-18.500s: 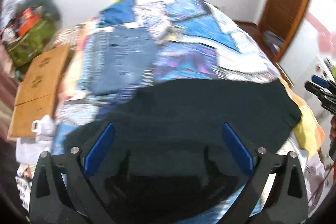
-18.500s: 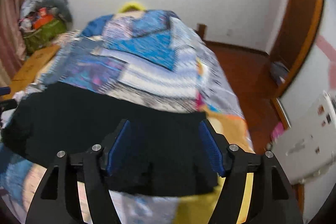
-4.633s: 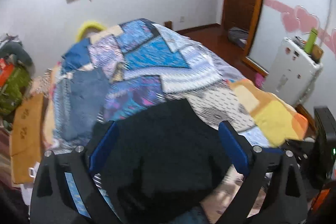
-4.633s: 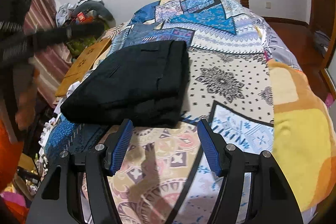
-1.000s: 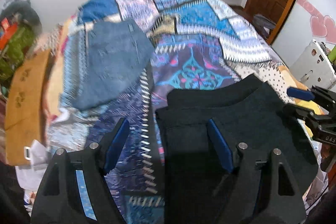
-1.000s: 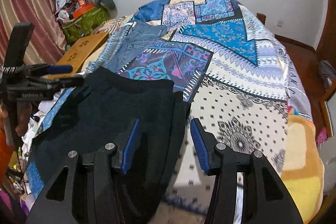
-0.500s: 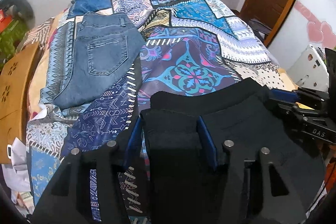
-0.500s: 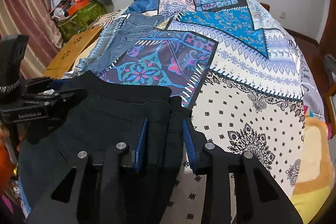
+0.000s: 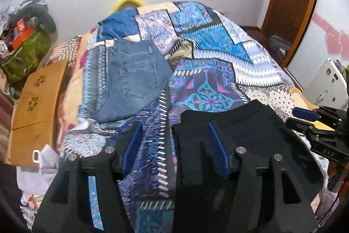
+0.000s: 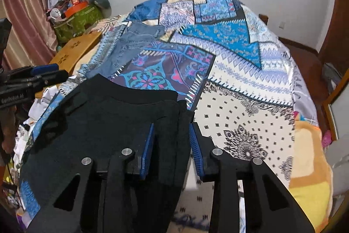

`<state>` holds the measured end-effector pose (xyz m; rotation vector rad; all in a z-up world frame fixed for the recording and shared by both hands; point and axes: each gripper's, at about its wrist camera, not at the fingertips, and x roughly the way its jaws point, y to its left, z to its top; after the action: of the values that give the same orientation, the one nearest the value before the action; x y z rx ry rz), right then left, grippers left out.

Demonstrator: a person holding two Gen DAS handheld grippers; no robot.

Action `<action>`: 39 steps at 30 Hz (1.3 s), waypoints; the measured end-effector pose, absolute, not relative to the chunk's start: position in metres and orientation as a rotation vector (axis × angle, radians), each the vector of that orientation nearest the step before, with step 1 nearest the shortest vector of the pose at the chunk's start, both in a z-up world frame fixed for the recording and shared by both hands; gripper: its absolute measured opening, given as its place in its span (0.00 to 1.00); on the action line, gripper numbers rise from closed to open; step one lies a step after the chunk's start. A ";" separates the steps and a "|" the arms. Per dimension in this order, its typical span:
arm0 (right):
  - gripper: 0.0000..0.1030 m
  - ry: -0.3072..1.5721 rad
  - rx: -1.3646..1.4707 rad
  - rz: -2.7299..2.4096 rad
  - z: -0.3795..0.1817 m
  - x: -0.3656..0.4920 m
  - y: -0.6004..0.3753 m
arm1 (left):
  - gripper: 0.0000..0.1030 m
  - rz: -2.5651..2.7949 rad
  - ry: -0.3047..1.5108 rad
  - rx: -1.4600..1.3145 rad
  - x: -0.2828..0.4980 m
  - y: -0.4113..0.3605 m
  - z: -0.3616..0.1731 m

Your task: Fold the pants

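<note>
The folded black fabric pants [image 10: 104,121] lie flat on the patchwork quilt bedspread [image 10: 246,84], at the near edge of the bed, waistband toward 12 o'clock. The cloth is plain, dark and matte. A curved waistband edge crosses the top, with a second layer visible just below it. In the left wrist view the same pants [image 9: 240,132] fill the 5 o'clock area.

The right gripper [image 10: 171,146] straddles the right-hand edge of the pants, its blue-padded fingers [image 10: 147,146] close against a fold of black cloth on both sides, clamped on it.

The left gripper [image 9: 174,150] stands apart, its jaws wide. One blue pad rests over the left portion of the pants; the other sits over bare quilt at 7 o'clock.

A folded pair of blue denim jeans [image 9: 133,80] lies at 11 o'clock, well apart from the black pants.
</note>
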<state>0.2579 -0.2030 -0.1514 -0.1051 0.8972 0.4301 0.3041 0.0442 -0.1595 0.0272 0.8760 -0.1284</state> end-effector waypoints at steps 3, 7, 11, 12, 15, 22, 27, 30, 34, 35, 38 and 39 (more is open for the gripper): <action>0.45 0.860 -0.101 0.433 -0.138 0.244 -0.206 | 0.71 -0.132 0.864 -0.001 0.292 0.050 -0.152; 0.62 0.841 -0.074 0.448 -0.130 0.229 -0.210 | 0.82 -0.154 0.903 -0.058 0.280 0.055 -0.156; 0.70 0.845 -0.059 0.447 -0.133 0.218 -0.212 | 0.86 -0.174 0.991 -0.096 0.273 0.052 -0.176; 0.70 0.856 -0.058 0.447 -0.137 0.216 -0.213 | 0.86 -0.179 1.013 -0.100 0.273 0.051 -0.182; 0.70 0.914 -0.033 0.457 -0.153 0.213 -0.215 | 0.86 -0.190 1.087 -0.123 0.273 0.049 -0.202; 0.72 1.011 0.013 0.477 -0.187 0.210 -0.216 | 0.89 -0.229 1.183 -0.220 0.289 0.055 -0.230; 0.75 1.074 0.152 0.522 -0.199 0.225 -0.225 | 0.90 -0.271 1.221 -0.229 0.303 0.048 -0.241; 0.75 1.083 0.168 0.549 -0.202 0.230 -0.223 | 0.90 -0.302 1.237 -0.260 0.311 0.045 -0.246; 0.74 1.102 0.182 0.589 -0.204 0.238 -0.219 | 0.88 -0.327 1.241 -0.280 0.319 0.043 -0.249; 0.71 1.109 0.190 0.602 -0.204 0.240 -0.218 | 0.84 -0.337 1.239 -0.274 0.321 0.042 -0.248; 0.59 1.130 0.214 0.631 -0.206 0.248 -0.217 | 0.70 -0.372 1.233 -0.261 0.325 0.038 -0.245; 0.57 1.136 0.222 0.633 -0.206 0.250 -0.216 | 0.69 -0.373 1.230 -0.256 0.326 0.037 -0.243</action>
<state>0.2500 -0.2159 -0.2060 0.2216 1.1360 0.6331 0.3259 0.0371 -0.2432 -0.2561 1.2300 -0.3734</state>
